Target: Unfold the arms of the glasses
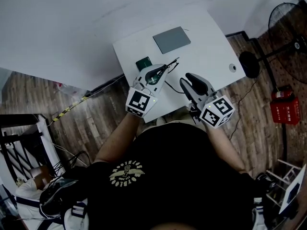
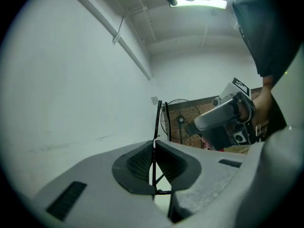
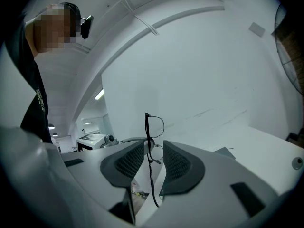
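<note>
— What is under them, seen from the head view?
— A white bench (image 1: 211, 47) set against a white wall (image 1: 72, 28), with a wooden floor (image 1: 96, 123) around it and a fan (image 1: 287, 13) off to the right. A grey pad (image 1: 171, 40) lies on the bench. The glasses (image 1: 170, 65) are held above it at the tip of the left hand-held gripper (image 1: 162, 71). The right hand-held gripper (image 1: 186, 79) is just beside them.
— And the left gripper view?
— Its pads pinch the thin black frame, seen edge-on. The lenses are hard to make out.
— The right gripper view?
— Jaws wide, with one arm of the glasses hanging in the gap. Whether it brushes a pad, I cannot tell.
</note>
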`<state>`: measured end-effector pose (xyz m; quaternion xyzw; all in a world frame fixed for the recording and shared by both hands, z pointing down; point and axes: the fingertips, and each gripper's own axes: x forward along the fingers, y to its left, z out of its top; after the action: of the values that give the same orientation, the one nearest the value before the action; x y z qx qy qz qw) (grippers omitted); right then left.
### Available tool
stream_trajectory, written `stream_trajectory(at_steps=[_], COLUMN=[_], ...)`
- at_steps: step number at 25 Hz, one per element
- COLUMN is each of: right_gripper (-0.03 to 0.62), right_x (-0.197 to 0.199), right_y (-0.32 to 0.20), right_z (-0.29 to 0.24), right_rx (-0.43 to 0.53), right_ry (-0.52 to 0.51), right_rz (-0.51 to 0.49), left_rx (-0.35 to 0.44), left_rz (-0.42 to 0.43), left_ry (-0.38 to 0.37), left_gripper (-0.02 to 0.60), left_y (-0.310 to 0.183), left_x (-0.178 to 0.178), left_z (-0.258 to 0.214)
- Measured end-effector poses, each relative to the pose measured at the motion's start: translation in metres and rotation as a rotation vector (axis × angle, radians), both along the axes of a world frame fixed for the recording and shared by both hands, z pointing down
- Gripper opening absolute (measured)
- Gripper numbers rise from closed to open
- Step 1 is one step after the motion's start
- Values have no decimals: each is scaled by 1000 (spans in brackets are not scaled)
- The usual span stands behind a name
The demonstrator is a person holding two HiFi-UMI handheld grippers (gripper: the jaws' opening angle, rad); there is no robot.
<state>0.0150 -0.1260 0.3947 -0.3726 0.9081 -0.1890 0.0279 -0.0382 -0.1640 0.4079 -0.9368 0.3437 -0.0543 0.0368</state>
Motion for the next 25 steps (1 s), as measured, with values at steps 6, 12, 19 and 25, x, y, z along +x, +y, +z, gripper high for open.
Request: stream_trajectory(at_steps=[6,12,19,25], right_gripper=[115,115,36,18], right_x=[-3,-10,-10,-14], right_y=[0,-2,-3,-4], right_z=[-2,-4,-2,0], right_rx=[10,14,30,33], right_ry=[-2,2,30,53], right_rz=[-11,-19,-5,-14], left_rx=[53,109,135,142], left_rz=[38,100,122,125], left_ry=[-85,-147,-188,-198], left_gripper=[21,21,21,21], left_y=[9,21,28,25], left_x=[13,26,32,30], left_z=[1,8,9,12])
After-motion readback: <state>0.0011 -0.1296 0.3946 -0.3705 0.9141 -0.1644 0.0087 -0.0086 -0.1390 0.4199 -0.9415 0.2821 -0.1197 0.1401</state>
